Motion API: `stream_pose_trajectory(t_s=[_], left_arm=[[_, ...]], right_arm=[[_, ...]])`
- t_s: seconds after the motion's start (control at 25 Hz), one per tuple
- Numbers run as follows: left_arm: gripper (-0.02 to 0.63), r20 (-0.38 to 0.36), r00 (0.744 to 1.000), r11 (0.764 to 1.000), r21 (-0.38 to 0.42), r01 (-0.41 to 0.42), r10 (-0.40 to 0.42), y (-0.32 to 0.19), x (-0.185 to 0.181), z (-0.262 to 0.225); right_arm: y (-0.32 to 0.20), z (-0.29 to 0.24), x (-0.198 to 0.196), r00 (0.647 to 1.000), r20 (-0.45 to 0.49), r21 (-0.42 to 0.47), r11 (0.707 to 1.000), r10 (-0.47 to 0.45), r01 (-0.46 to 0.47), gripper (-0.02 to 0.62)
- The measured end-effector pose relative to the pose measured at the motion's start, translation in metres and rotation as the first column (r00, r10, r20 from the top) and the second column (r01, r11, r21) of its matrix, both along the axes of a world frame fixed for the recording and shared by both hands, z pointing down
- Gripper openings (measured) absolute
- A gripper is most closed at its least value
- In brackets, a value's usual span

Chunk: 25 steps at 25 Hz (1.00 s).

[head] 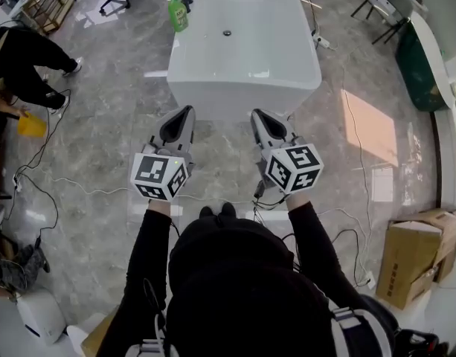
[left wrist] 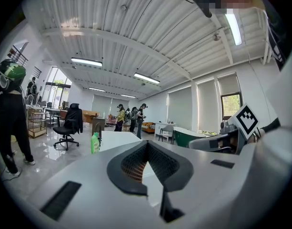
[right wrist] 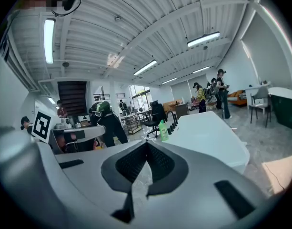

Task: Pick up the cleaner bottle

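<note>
I hold the left gripper (head: 186, 112) and the right gripper (head: 256, 114) side by side over the grey marble floor (head: 101, 125), just short of the near end of the long glossy white desk (head: 242, 58). Both pairs of jaws are clenched together, with nothing between them. The green plastic cleaner bottle (head: 178, 13) stands upright at the desk's far left corner, well apart from both grippers.

The left gripper (head: 185, 114) and right gripper (head: 257, 116) hover side by side just short of the white table (head: 242, 73), jaws seemingly together, while the green cleaner bottle (head: 178, 13) stands at its far left corner.
</note>
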State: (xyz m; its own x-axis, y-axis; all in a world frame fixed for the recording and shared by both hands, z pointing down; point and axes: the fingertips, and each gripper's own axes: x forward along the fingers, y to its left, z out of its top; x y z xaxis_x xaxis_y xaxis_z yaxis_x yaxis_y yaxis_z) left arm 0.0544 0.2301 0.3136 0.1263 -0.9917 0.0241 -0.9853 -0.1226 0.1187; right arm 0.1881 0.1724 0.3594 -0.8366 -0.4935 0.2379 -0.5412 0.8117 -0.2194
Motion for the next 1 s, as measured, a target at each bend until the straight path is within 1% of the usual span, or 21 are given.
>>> stream_pose_trajectory(t_s=[0.2, 0.56, 0.8, 1.0], left_arm=[[0.008, -0.009, 1.0, 1.0, -0.004, 0.026, -0.026, -0.012, -0.005, 0.002], [0.008, 0.023, 0.998, 0.998, -0.012, 0.054, -0.054, -0.028, -0.025, -0.004], [0.008, 0.016, 0.999, 0.999, -0.025, 0.044, -0.044, -0.054, -0.042, 0.008], [0.008, -0.001, 1.0, 0.999, -0.022, 0.025, -0.025, -0.09, -0.07, 0.012]], right_arm=[[-0.014, 0.005, 0.004, 1.0, -0.017, -0.002, 1.0, 0.005, -0.005, 0.002], [-0.032, 0.005, 0.0, 1.0, -0.013, -0.021, 1.0, 0.013, -0.013, 0.002], [-0.052, 0.014, -0.014, 0.999, -0.034, -0.031, 0.999, 0.018, -0.019, 0.002], [-0.082, 0.013, -0.039, 0.999, -0.035, -0.021, 0.999, 0.034, -0.034, 0.002]])
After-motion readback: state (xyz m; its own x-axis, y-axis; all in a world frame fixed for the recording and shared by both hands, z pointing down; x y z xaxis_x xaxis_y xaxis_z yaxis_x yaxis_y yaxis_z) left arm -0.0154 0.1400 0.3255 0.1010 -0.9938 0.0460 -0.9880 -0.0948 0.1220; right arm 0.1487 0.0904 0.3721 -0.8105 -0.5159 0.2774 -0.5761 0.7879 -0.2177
